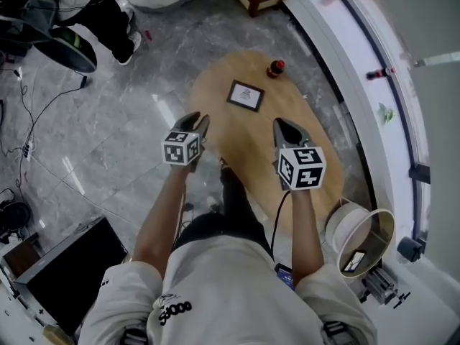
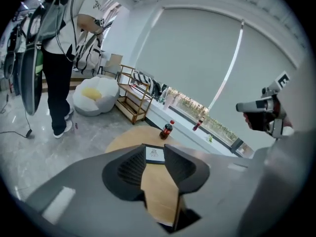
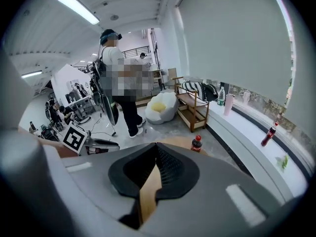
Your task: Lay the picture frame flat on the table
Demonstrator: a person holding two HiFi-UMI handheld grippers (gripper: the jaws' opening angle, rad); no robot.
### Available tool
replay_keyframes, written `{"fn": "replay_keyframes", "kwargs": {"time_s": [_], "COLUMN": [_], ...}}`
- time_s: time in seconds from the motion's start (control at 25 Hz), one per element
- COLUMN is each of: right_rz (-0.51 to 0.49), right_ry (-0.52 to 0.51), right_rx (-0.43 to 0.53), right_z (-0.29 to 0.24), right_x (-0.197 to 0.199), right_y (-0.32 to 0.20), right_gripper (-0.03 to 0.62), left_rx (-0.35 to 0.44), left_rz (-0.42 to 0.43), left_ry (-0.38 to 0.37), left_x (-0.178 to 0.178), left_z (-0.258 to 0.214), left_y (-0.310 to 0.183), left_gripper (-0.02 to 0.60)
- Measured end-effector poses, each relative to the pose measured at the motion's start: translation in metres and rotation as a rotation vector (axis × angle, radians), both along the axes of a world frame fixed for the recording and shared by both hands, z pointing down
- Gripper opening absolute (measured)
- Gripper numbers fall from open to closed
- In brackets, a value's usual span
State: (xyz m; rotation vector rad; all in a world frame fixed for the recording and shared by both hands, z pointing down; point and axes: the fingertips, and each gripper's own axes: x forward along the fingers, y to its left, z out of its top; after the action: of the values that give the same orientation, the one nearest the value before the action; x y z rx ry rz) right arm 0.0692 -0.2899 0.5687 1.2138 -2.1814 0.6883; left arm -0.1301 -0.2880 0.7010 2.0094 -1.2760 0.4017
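Observation:
The picture frame (image 1: 245,95), dark-edged with a white picture, appears to lie flat on the far half of the oval wooden table (image 1: 237,146). My left gripper (image 1: 197,118) hovers over the table's left edge, short of the frame. Its jaws stand apart with nothing between them. In the left gripper view the frame (image 2: 155,154) shows through the gap of the left gripper (image 2: 154,148). My right gripper (image 1: 279,123) hangs over the table to the frame's right and nearer me. Its fingertips meet in the right gripper view (image 3: 157,145), holding nothing.
A cola bottle (image 1: 275,68) stands on the table just beyond the frame. A white round bin (image 1: 359,236) sits at the near right. A white window ledge (image 1: 338,20) curves along the right. A person (image 2: 57,73), a wooden shelf (image 2: 133,95) and a beanbag (image 2: 94,94) are farther off.

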Motion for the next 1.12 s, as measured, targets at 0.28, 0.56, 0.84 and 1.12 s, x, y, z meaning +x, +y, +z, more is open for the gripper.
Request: {"fn": "replay_keyframes", "kwargs": {"time_s": [0.28,0.56,0.84,1.12], "right_rz": [-0.035,-0.069,-0.132,-0.183], "right_ry": [-0.018,-0.015,-0.014,-0.047], "right_rx": [0.099,0.216,0.332,0.426], "right_z": [-0.057,-0.114,-0.173,-0.227], "right_x": [-0.014,-0.017,-0.039,-0.058], "right_y": [0.027,0.052,0.086,0.132], "right_gripper": [0.003,0.003,0.003,0.003], "left_rx": [0.18,0.345,0.455,0.549], "left_rz": [-0.013,-0.054,-0.046,-0.034], "left_ry": [-0.124,-0.148,-0.209,-0.276], "left_x": [-0.023,-0.034,-0.048,-0.056], "left_z": [-0.082,-0.17,-0.248,-0.313], "left_y": [0.026,0.056,0.094,0.146], "left_gripper": [0.052,0.011,0.011,0.009]}}
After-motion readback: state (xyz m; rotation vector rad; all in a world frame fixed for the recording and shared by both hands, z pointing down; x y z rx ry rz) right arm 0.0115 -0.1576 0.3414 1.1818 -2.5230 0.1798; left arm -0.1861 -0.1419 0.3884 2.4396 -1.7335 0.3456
